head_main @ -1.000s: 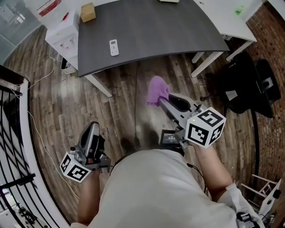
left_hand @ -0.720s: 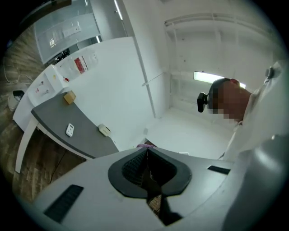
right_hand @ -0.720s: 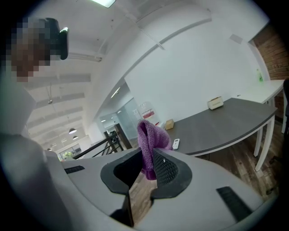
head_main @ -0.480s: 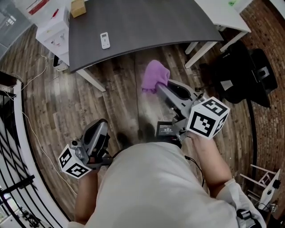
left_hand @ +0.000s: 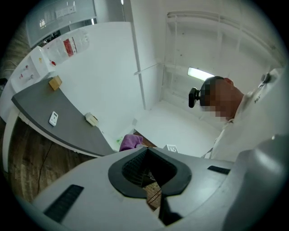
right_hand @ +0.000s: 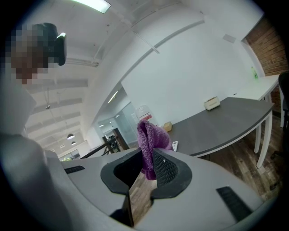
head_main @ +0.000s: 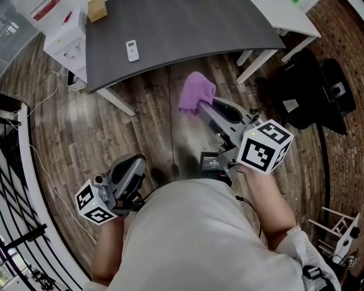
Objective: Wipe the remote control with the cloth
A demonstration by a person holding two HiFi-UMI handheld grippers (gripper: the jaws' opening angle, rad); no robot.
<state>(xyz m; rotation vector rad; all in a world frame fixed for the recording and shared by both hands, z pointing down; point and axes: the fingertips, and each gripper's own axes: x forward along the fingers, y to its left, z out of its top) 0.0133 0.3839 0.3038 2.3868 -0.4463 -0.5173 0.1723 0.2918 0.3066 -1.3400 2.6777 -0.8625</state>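
The white remote control lies on the dark grey table, far ahead of both grippers; it also shows small in the left gripper view and the right gripper view. My right gripper is shut on a purple cloth, which bunches up above its pads, held in the air short of the table's front edge. My left gripper hangs low by my left hip, shut with nothing between its jaws.
A cardboard box sits at the table's far left corner, beside a white cabinet. A black chair stands to the right, a black railing to the left. A cable trails over the wooden floor.
My left gripper has swung rightward, closer to my body, and tipped upward. The right gripper with the cloth has hardly moved.
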